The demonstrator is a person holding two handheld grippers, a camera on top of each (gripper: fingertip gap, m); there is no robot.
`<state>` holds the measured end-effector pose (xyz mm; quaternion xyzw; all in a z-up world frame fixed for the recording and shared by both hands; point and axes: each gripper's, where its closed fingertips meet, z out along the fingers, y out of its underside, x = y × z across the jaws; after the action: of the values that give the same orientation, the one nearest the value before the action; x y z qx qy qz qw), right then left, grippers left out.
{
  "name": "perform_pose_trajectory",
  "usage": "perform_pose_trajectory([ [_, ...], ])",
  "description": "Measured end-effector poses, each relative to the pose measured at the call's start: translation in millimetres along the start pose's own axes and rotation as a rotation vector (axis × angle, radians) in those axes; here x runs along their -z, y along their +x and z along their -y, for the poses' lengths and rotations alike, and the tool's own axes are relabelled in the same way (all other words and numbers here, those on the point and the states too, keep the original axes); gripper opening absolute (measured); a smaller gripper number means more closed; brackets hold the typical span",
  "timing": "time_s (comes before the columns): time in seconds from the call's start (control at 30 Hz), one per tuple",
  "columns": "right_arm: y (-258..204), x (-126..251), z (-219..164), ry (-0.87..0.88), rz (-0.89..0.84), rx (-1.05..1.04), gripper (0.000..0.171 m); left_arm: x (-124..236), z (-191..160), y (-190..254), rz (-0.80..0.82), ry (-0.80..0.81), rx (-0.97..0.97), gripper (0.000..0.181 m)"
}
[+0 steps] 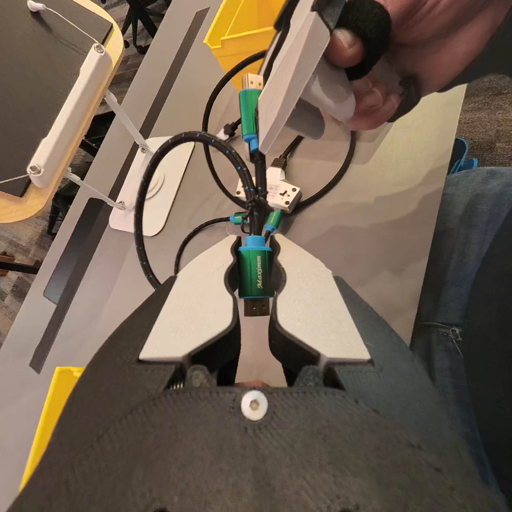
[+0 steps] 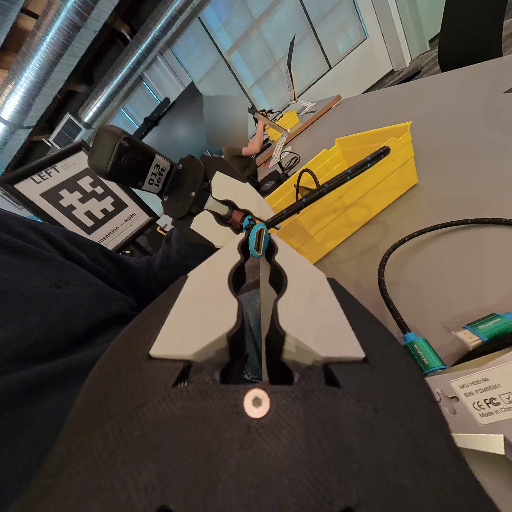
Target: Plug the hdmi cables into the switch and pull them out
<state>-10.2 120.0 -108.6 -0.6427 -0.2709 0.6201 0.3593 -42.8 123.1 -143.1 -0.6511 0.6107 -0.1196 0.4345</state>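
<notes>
My left gripper [image 1: 256,241] is shut on a green HDMI plug [image 1: 256,273] whose metal end points back at the camera. Its black braided cable [image 1: 141,210] loops over the grey table [image 1: 374,221]. The white switch [image 1: 288,195] lies just beyond, with two green plugs [image 1: 273,219] at its near side. My right gripper [image 2: 257,243] is shut on a second green plug [image 2: 258,238], seen end-on. In the left wrist view that plug [image 1: 248,110] is held upright above the switch. The switch [image 2: 476,399] shows at the lower right with one plug [image 2: 421,354] in it.
A yellow bin [image 2: 346,194] stands behind the cables, and another yellow bin [image 1: 52,415] is at the near left. A white stand base [image 1: 155,188] sits left of the switch. A framed marker sign [image 2: 83,205] stands by the left gripper. A person's leg [image 1: 471,249] is at the table's right edge.
</notes>
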Motion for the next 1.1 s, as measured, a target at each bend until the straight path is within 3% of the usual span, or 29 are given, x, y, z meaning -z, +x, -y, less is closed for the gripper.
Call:
perform_pose_trajectory([
  [0.03, 0.8, 0.3, -0.4, -0.001, 0.003, -0.005, 0.008, 0.3, -1.5, -1.4, 0.01, -0.007, -0.011, 0.02],
  [0.8, -1.5, 5.1, -1.5, -0.026, 0.021, -0.013, 0.008, 22.8, -26.0, -11.8, 0.017, -0.023, -0.087, 0.021],
  [1.1, 10.3, 21.0, 10.9, 0.058, -0.028, -0.056, 0.008, 16.2, -43.5, -22.0, 0.047, -0.073, -0.056, 0.021],
])
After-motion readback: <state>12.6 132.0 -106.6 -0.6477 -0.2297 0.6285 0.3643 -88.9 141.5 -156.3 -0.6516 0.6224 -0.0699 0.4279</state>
